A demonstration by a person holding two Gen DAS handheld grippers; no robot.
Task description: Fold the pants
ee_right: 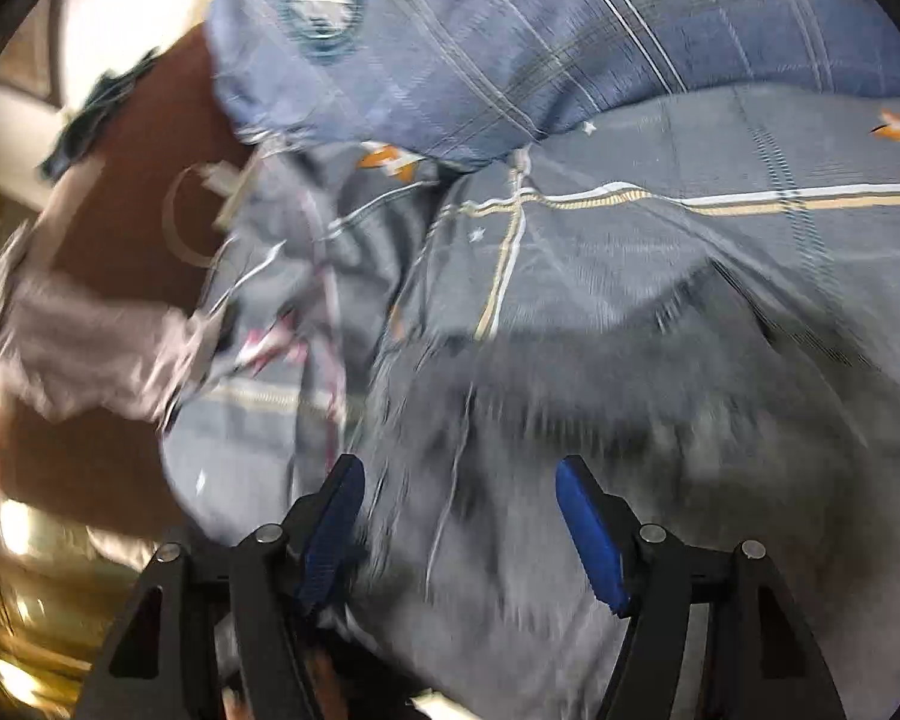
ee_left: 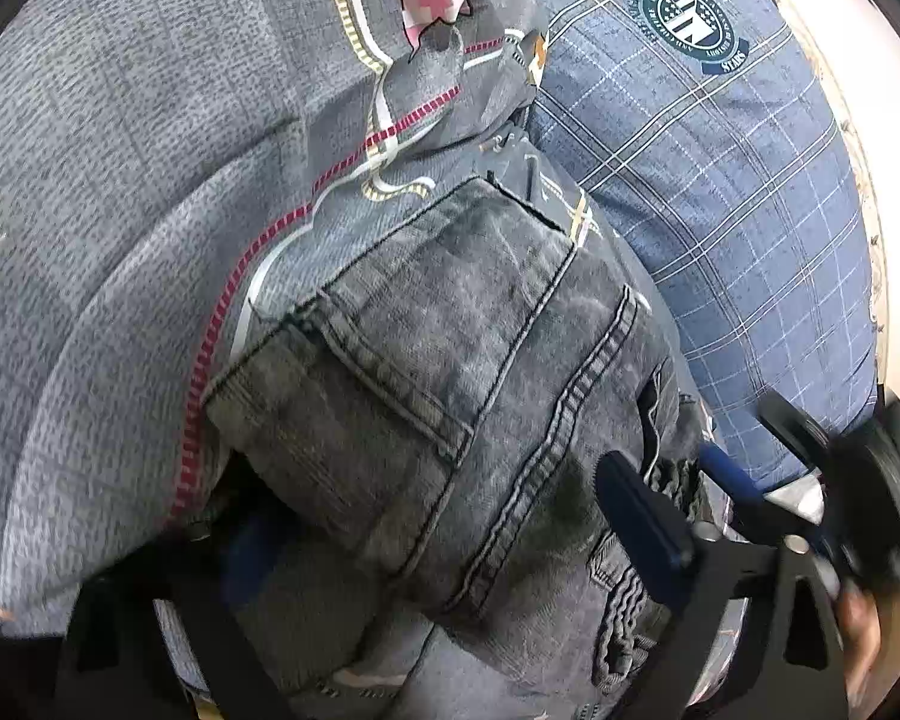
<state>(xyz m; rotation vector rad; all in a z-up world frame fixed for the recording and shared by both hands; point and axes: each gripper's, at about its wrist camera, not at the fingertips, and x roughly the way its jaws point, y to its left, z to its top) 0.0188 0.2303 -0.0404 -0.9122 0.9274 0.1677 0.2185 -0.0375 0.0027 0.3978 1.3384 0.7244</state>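
Counted 1 pr of grey denim pants [ee_left: 450, 372], w/ 1 back pocket [ee_left: 390, 336] showing in the left wrist view. There were 2 grippers: the left gripper [ee_left: 438, 516] w/ 2 blue-padded fingers (one half hidden under the denim), & the right gripper [ee_right: 459, 528] also w/ 2; the right one showed again at the edge of the left view. Bedding: 1 grey bedcover [ee_left: 120, 210] w/ stripes & stars, 1 blue plaid pillow [ee_left: 720, 180] w/ 1 round crest [ee_left: 693, 15]; the rest in the right wrist view was too blurred to count.
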